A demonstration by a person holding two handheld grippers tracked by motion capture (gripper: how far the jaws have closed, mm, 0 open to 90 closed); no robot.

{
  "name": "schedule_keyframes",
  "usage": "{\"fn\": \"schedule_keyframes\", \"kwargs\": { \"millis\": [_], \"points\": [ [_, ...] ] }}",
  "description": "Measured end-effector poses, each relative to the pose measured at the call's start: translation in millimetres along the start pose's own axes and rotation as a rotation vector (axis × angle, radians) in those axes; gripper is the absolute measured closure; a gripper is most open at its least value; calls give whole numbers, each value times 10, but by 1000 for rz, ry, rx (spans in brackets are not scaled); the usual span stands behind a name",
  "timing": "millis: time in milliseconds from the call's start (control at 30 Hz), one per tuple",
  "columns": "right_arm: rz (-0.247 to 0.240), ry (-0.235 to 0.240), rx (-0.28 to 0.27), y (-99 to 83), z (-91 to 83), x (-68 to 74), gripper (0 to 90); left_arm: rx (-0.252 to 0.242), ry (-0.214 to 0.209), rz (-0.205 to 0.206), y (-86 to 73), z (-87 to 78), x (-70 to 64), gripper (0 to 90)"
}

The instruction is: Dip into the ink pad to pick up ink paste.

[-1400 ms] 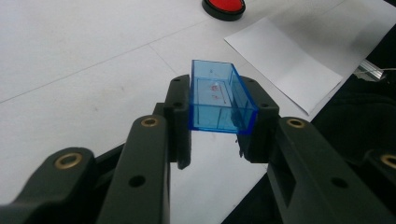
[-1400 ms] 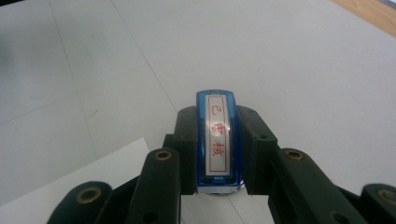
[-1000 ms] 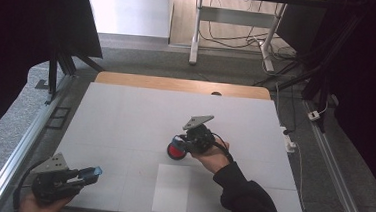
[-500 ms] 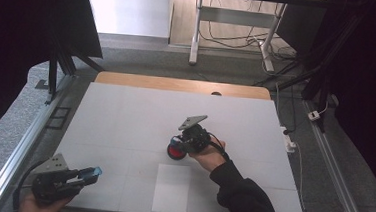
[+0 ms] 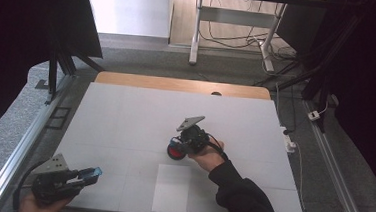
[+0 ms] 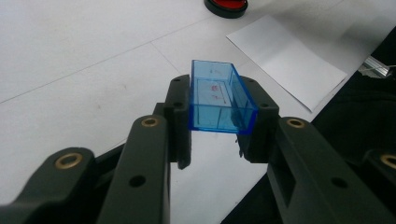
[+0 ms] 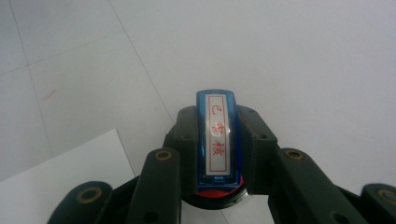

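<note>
My right gripper is shut on a blue stamp with a white label and red characters on top. The stamp's lower end is over a round red ink pad in a black case; contact is hidden. In the high view this gripper is at the table's middle, by the red ink pad. My left gripper is shut on a clear blue rectangular cap and is held at the near left corner.
A white paper sheet lies flat near the front edge, just in front of the pad, also seen as paper from the left gripper. The white table has a wooden strip at its far edge. Metal rails run along both sides.
My right gripper has shifted slightly left and toward the front, settling lower over the red pad. The left gripper with the cap has stayed put.
</note>
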State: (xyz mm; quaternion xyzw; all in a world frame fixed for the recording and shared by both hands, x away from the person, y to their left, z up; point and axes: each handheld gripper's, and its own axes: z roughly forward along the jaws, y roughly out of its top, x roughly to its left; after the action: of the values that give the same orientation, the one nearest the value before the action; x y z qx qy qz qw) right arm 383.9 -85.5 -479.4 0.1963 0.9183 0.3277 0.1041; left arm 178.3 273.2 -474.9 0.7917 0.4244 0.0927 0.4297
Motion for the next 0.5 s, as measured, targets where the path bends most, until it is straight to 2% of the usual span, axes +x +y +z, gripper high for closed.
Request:
{"fn": "schedule_keyframes", "kwargs": {
  "millis": [133, 333, 500],
  "points": [
    [-21, -14, 3, 3, 4, 22, 717, 2, 0, 0, 1, 5, -4, 677],
    [21, 4, -3, -8, 6, -10, 718, 6, -2, 1, 1, 7, -4, 678],
    [14, -8, -10, -14, 9, 13, 719, 9, -5, 3, 3, 13, -4, 678]
  ]
}}
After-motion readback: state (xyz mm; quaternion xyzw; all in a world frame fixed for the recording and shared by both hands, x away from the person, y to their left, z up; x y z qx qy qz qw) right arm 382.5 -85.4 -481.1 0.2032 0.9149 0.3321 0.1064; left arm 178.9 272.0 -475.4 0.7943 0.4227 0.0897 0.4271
